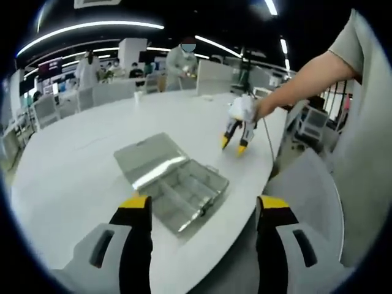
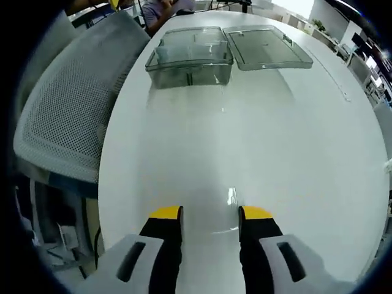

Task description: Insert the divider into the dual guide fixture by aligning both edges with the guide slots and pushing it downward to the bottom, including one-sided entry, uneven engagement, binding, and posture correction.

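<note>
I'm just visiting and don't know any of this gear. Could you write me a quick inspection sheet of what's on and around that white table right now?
Surface: round white table, glossy, mostly bare.
Job's things: clear plastic compartment box lying open, its hinged clear lid flat beside it; fixed partitions visible inside; no loose divider that I can make out.
Clutter: nothing seen.
Grippers: left gripper, yellow-tipped, jaws apart and empty, hovers near the box; right gripper also apart and empty, farther off over bare table, and seen from the left gripper view held by a person's hand.
Cables: thin cable hanging from the right gripper.
Surroundings: grey mesh office chair at the table edge; people standing beyond, more desks.
</note>
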`<state>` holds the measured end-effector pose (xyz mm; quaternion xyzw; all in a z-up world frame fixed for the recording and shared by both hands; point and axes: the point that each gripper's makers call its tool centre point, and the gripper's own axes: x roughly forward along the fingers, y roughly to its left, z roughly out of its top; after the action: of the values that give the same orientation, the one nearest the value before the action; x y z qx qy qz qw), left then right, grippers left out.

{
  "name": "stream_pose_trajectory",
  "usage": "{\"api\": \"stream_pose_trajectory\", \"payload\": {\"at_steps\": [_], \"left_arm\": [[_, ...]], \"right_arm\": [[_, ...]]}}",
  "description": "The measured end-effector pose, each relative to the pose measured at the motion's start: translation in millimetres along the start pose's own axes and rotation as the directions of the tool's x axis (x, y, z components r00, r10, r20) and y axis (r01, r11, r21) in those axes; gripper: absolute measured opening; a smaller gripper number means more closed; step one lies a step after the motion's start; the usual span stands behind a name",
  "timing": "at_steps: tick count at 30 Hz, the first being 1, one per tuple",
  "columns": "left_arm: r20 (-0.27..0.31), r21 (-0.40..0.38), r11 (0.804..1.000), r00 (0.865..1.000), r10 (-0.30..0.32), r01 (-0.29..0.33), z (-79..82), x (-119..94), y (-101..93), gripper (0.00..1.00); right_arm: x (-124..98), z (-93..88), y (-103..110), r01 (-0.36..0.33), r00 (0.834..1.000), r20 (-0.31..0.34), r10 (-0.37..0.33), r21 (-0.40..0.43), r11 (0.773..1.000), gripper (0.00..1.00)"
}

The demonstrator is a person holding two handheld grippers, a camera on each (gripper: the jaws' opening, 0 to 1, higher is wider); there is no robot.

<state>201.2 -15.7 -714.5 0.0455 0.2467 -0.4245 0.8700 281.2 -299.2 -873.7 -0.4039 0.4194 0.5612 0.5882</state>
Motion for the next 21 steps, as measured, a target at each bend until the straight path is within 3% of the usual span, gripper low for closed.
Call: {"api": "stream_pose_trajectory", "payload": {"at_steps": [21], "left_arm": [[0.011,-0.037,0.999,1.000,0.016,-0.016,-5.7,-4.8,5.1,0.67]], "right_arm": [[-1.2,-0.7,-2.6,-0.003,1.000,-0.021,0.003,-0.025,1.000,0.28]]}}
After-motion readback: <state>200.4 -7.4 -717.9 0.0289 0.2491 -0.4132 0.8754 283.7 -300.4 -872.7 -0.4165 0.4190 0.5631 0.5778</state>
